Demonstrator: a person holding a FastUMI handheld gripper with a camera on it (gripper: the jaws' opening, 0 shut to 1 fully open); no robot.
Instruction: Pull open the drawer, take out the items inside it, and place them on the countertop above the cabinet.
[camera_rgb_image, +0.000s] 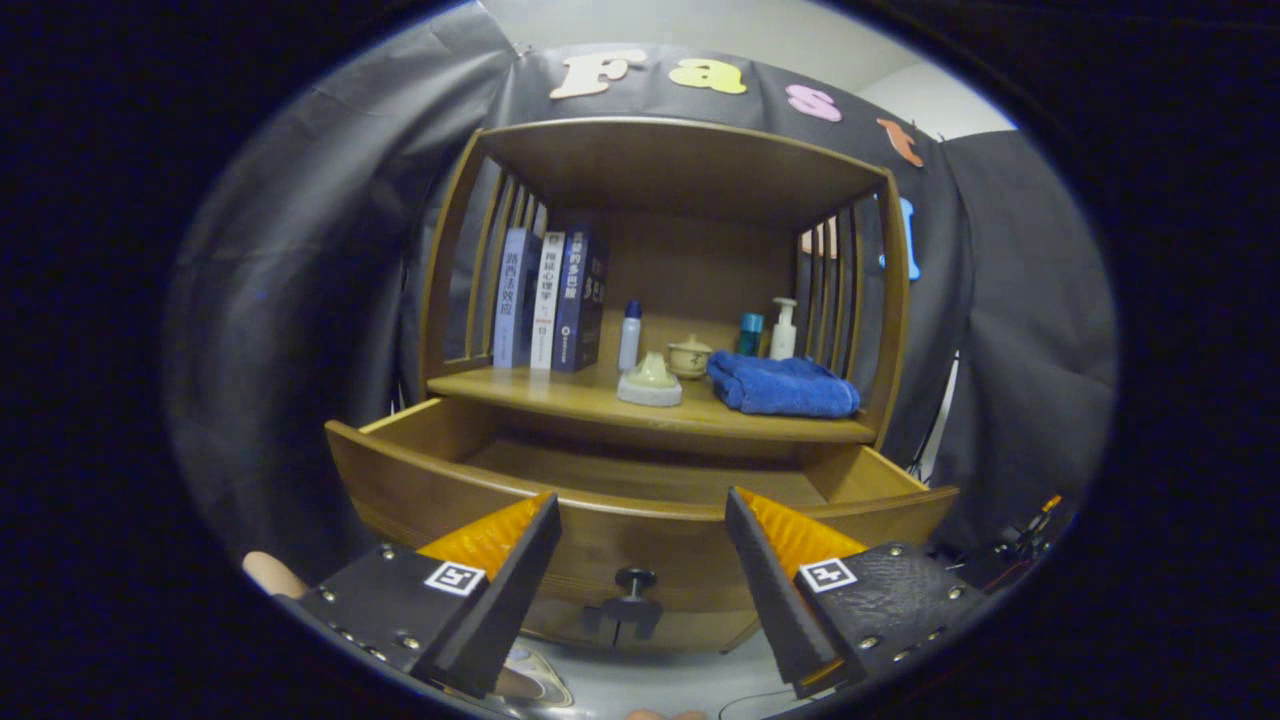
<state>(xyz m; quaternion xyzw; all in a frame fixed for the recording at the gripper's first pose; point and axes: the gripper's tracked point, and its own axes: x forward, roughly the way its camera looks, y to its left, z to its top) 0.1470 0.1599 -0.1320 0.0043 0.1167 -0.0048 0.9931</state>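
Note:
The wooden drawer (420, 490) stands pulled out below the cabinet's countertop (560, 395). What I see of its bottom is bare wood. My gripper (640, 500) hovers open in front of the drawer's front panel, its fingers spread to either side of the dark knob (634, 580), which sits lower, between them. Nothing is held. On the countertop lie a folded blue towel (782, 385), a pale green lidded dish (650, 380) and a small ceramic pot (689, 357).
Several books (550, 300) stand upright at the shelf's left. A small white bottle (629, 335), a teal bottle (750, 333) and a pump bottle (783, 328) stand at the back. Slatted wooden sides and a roof enclose the shelf. Cables (1010, 555) lie at the cabinet's right.

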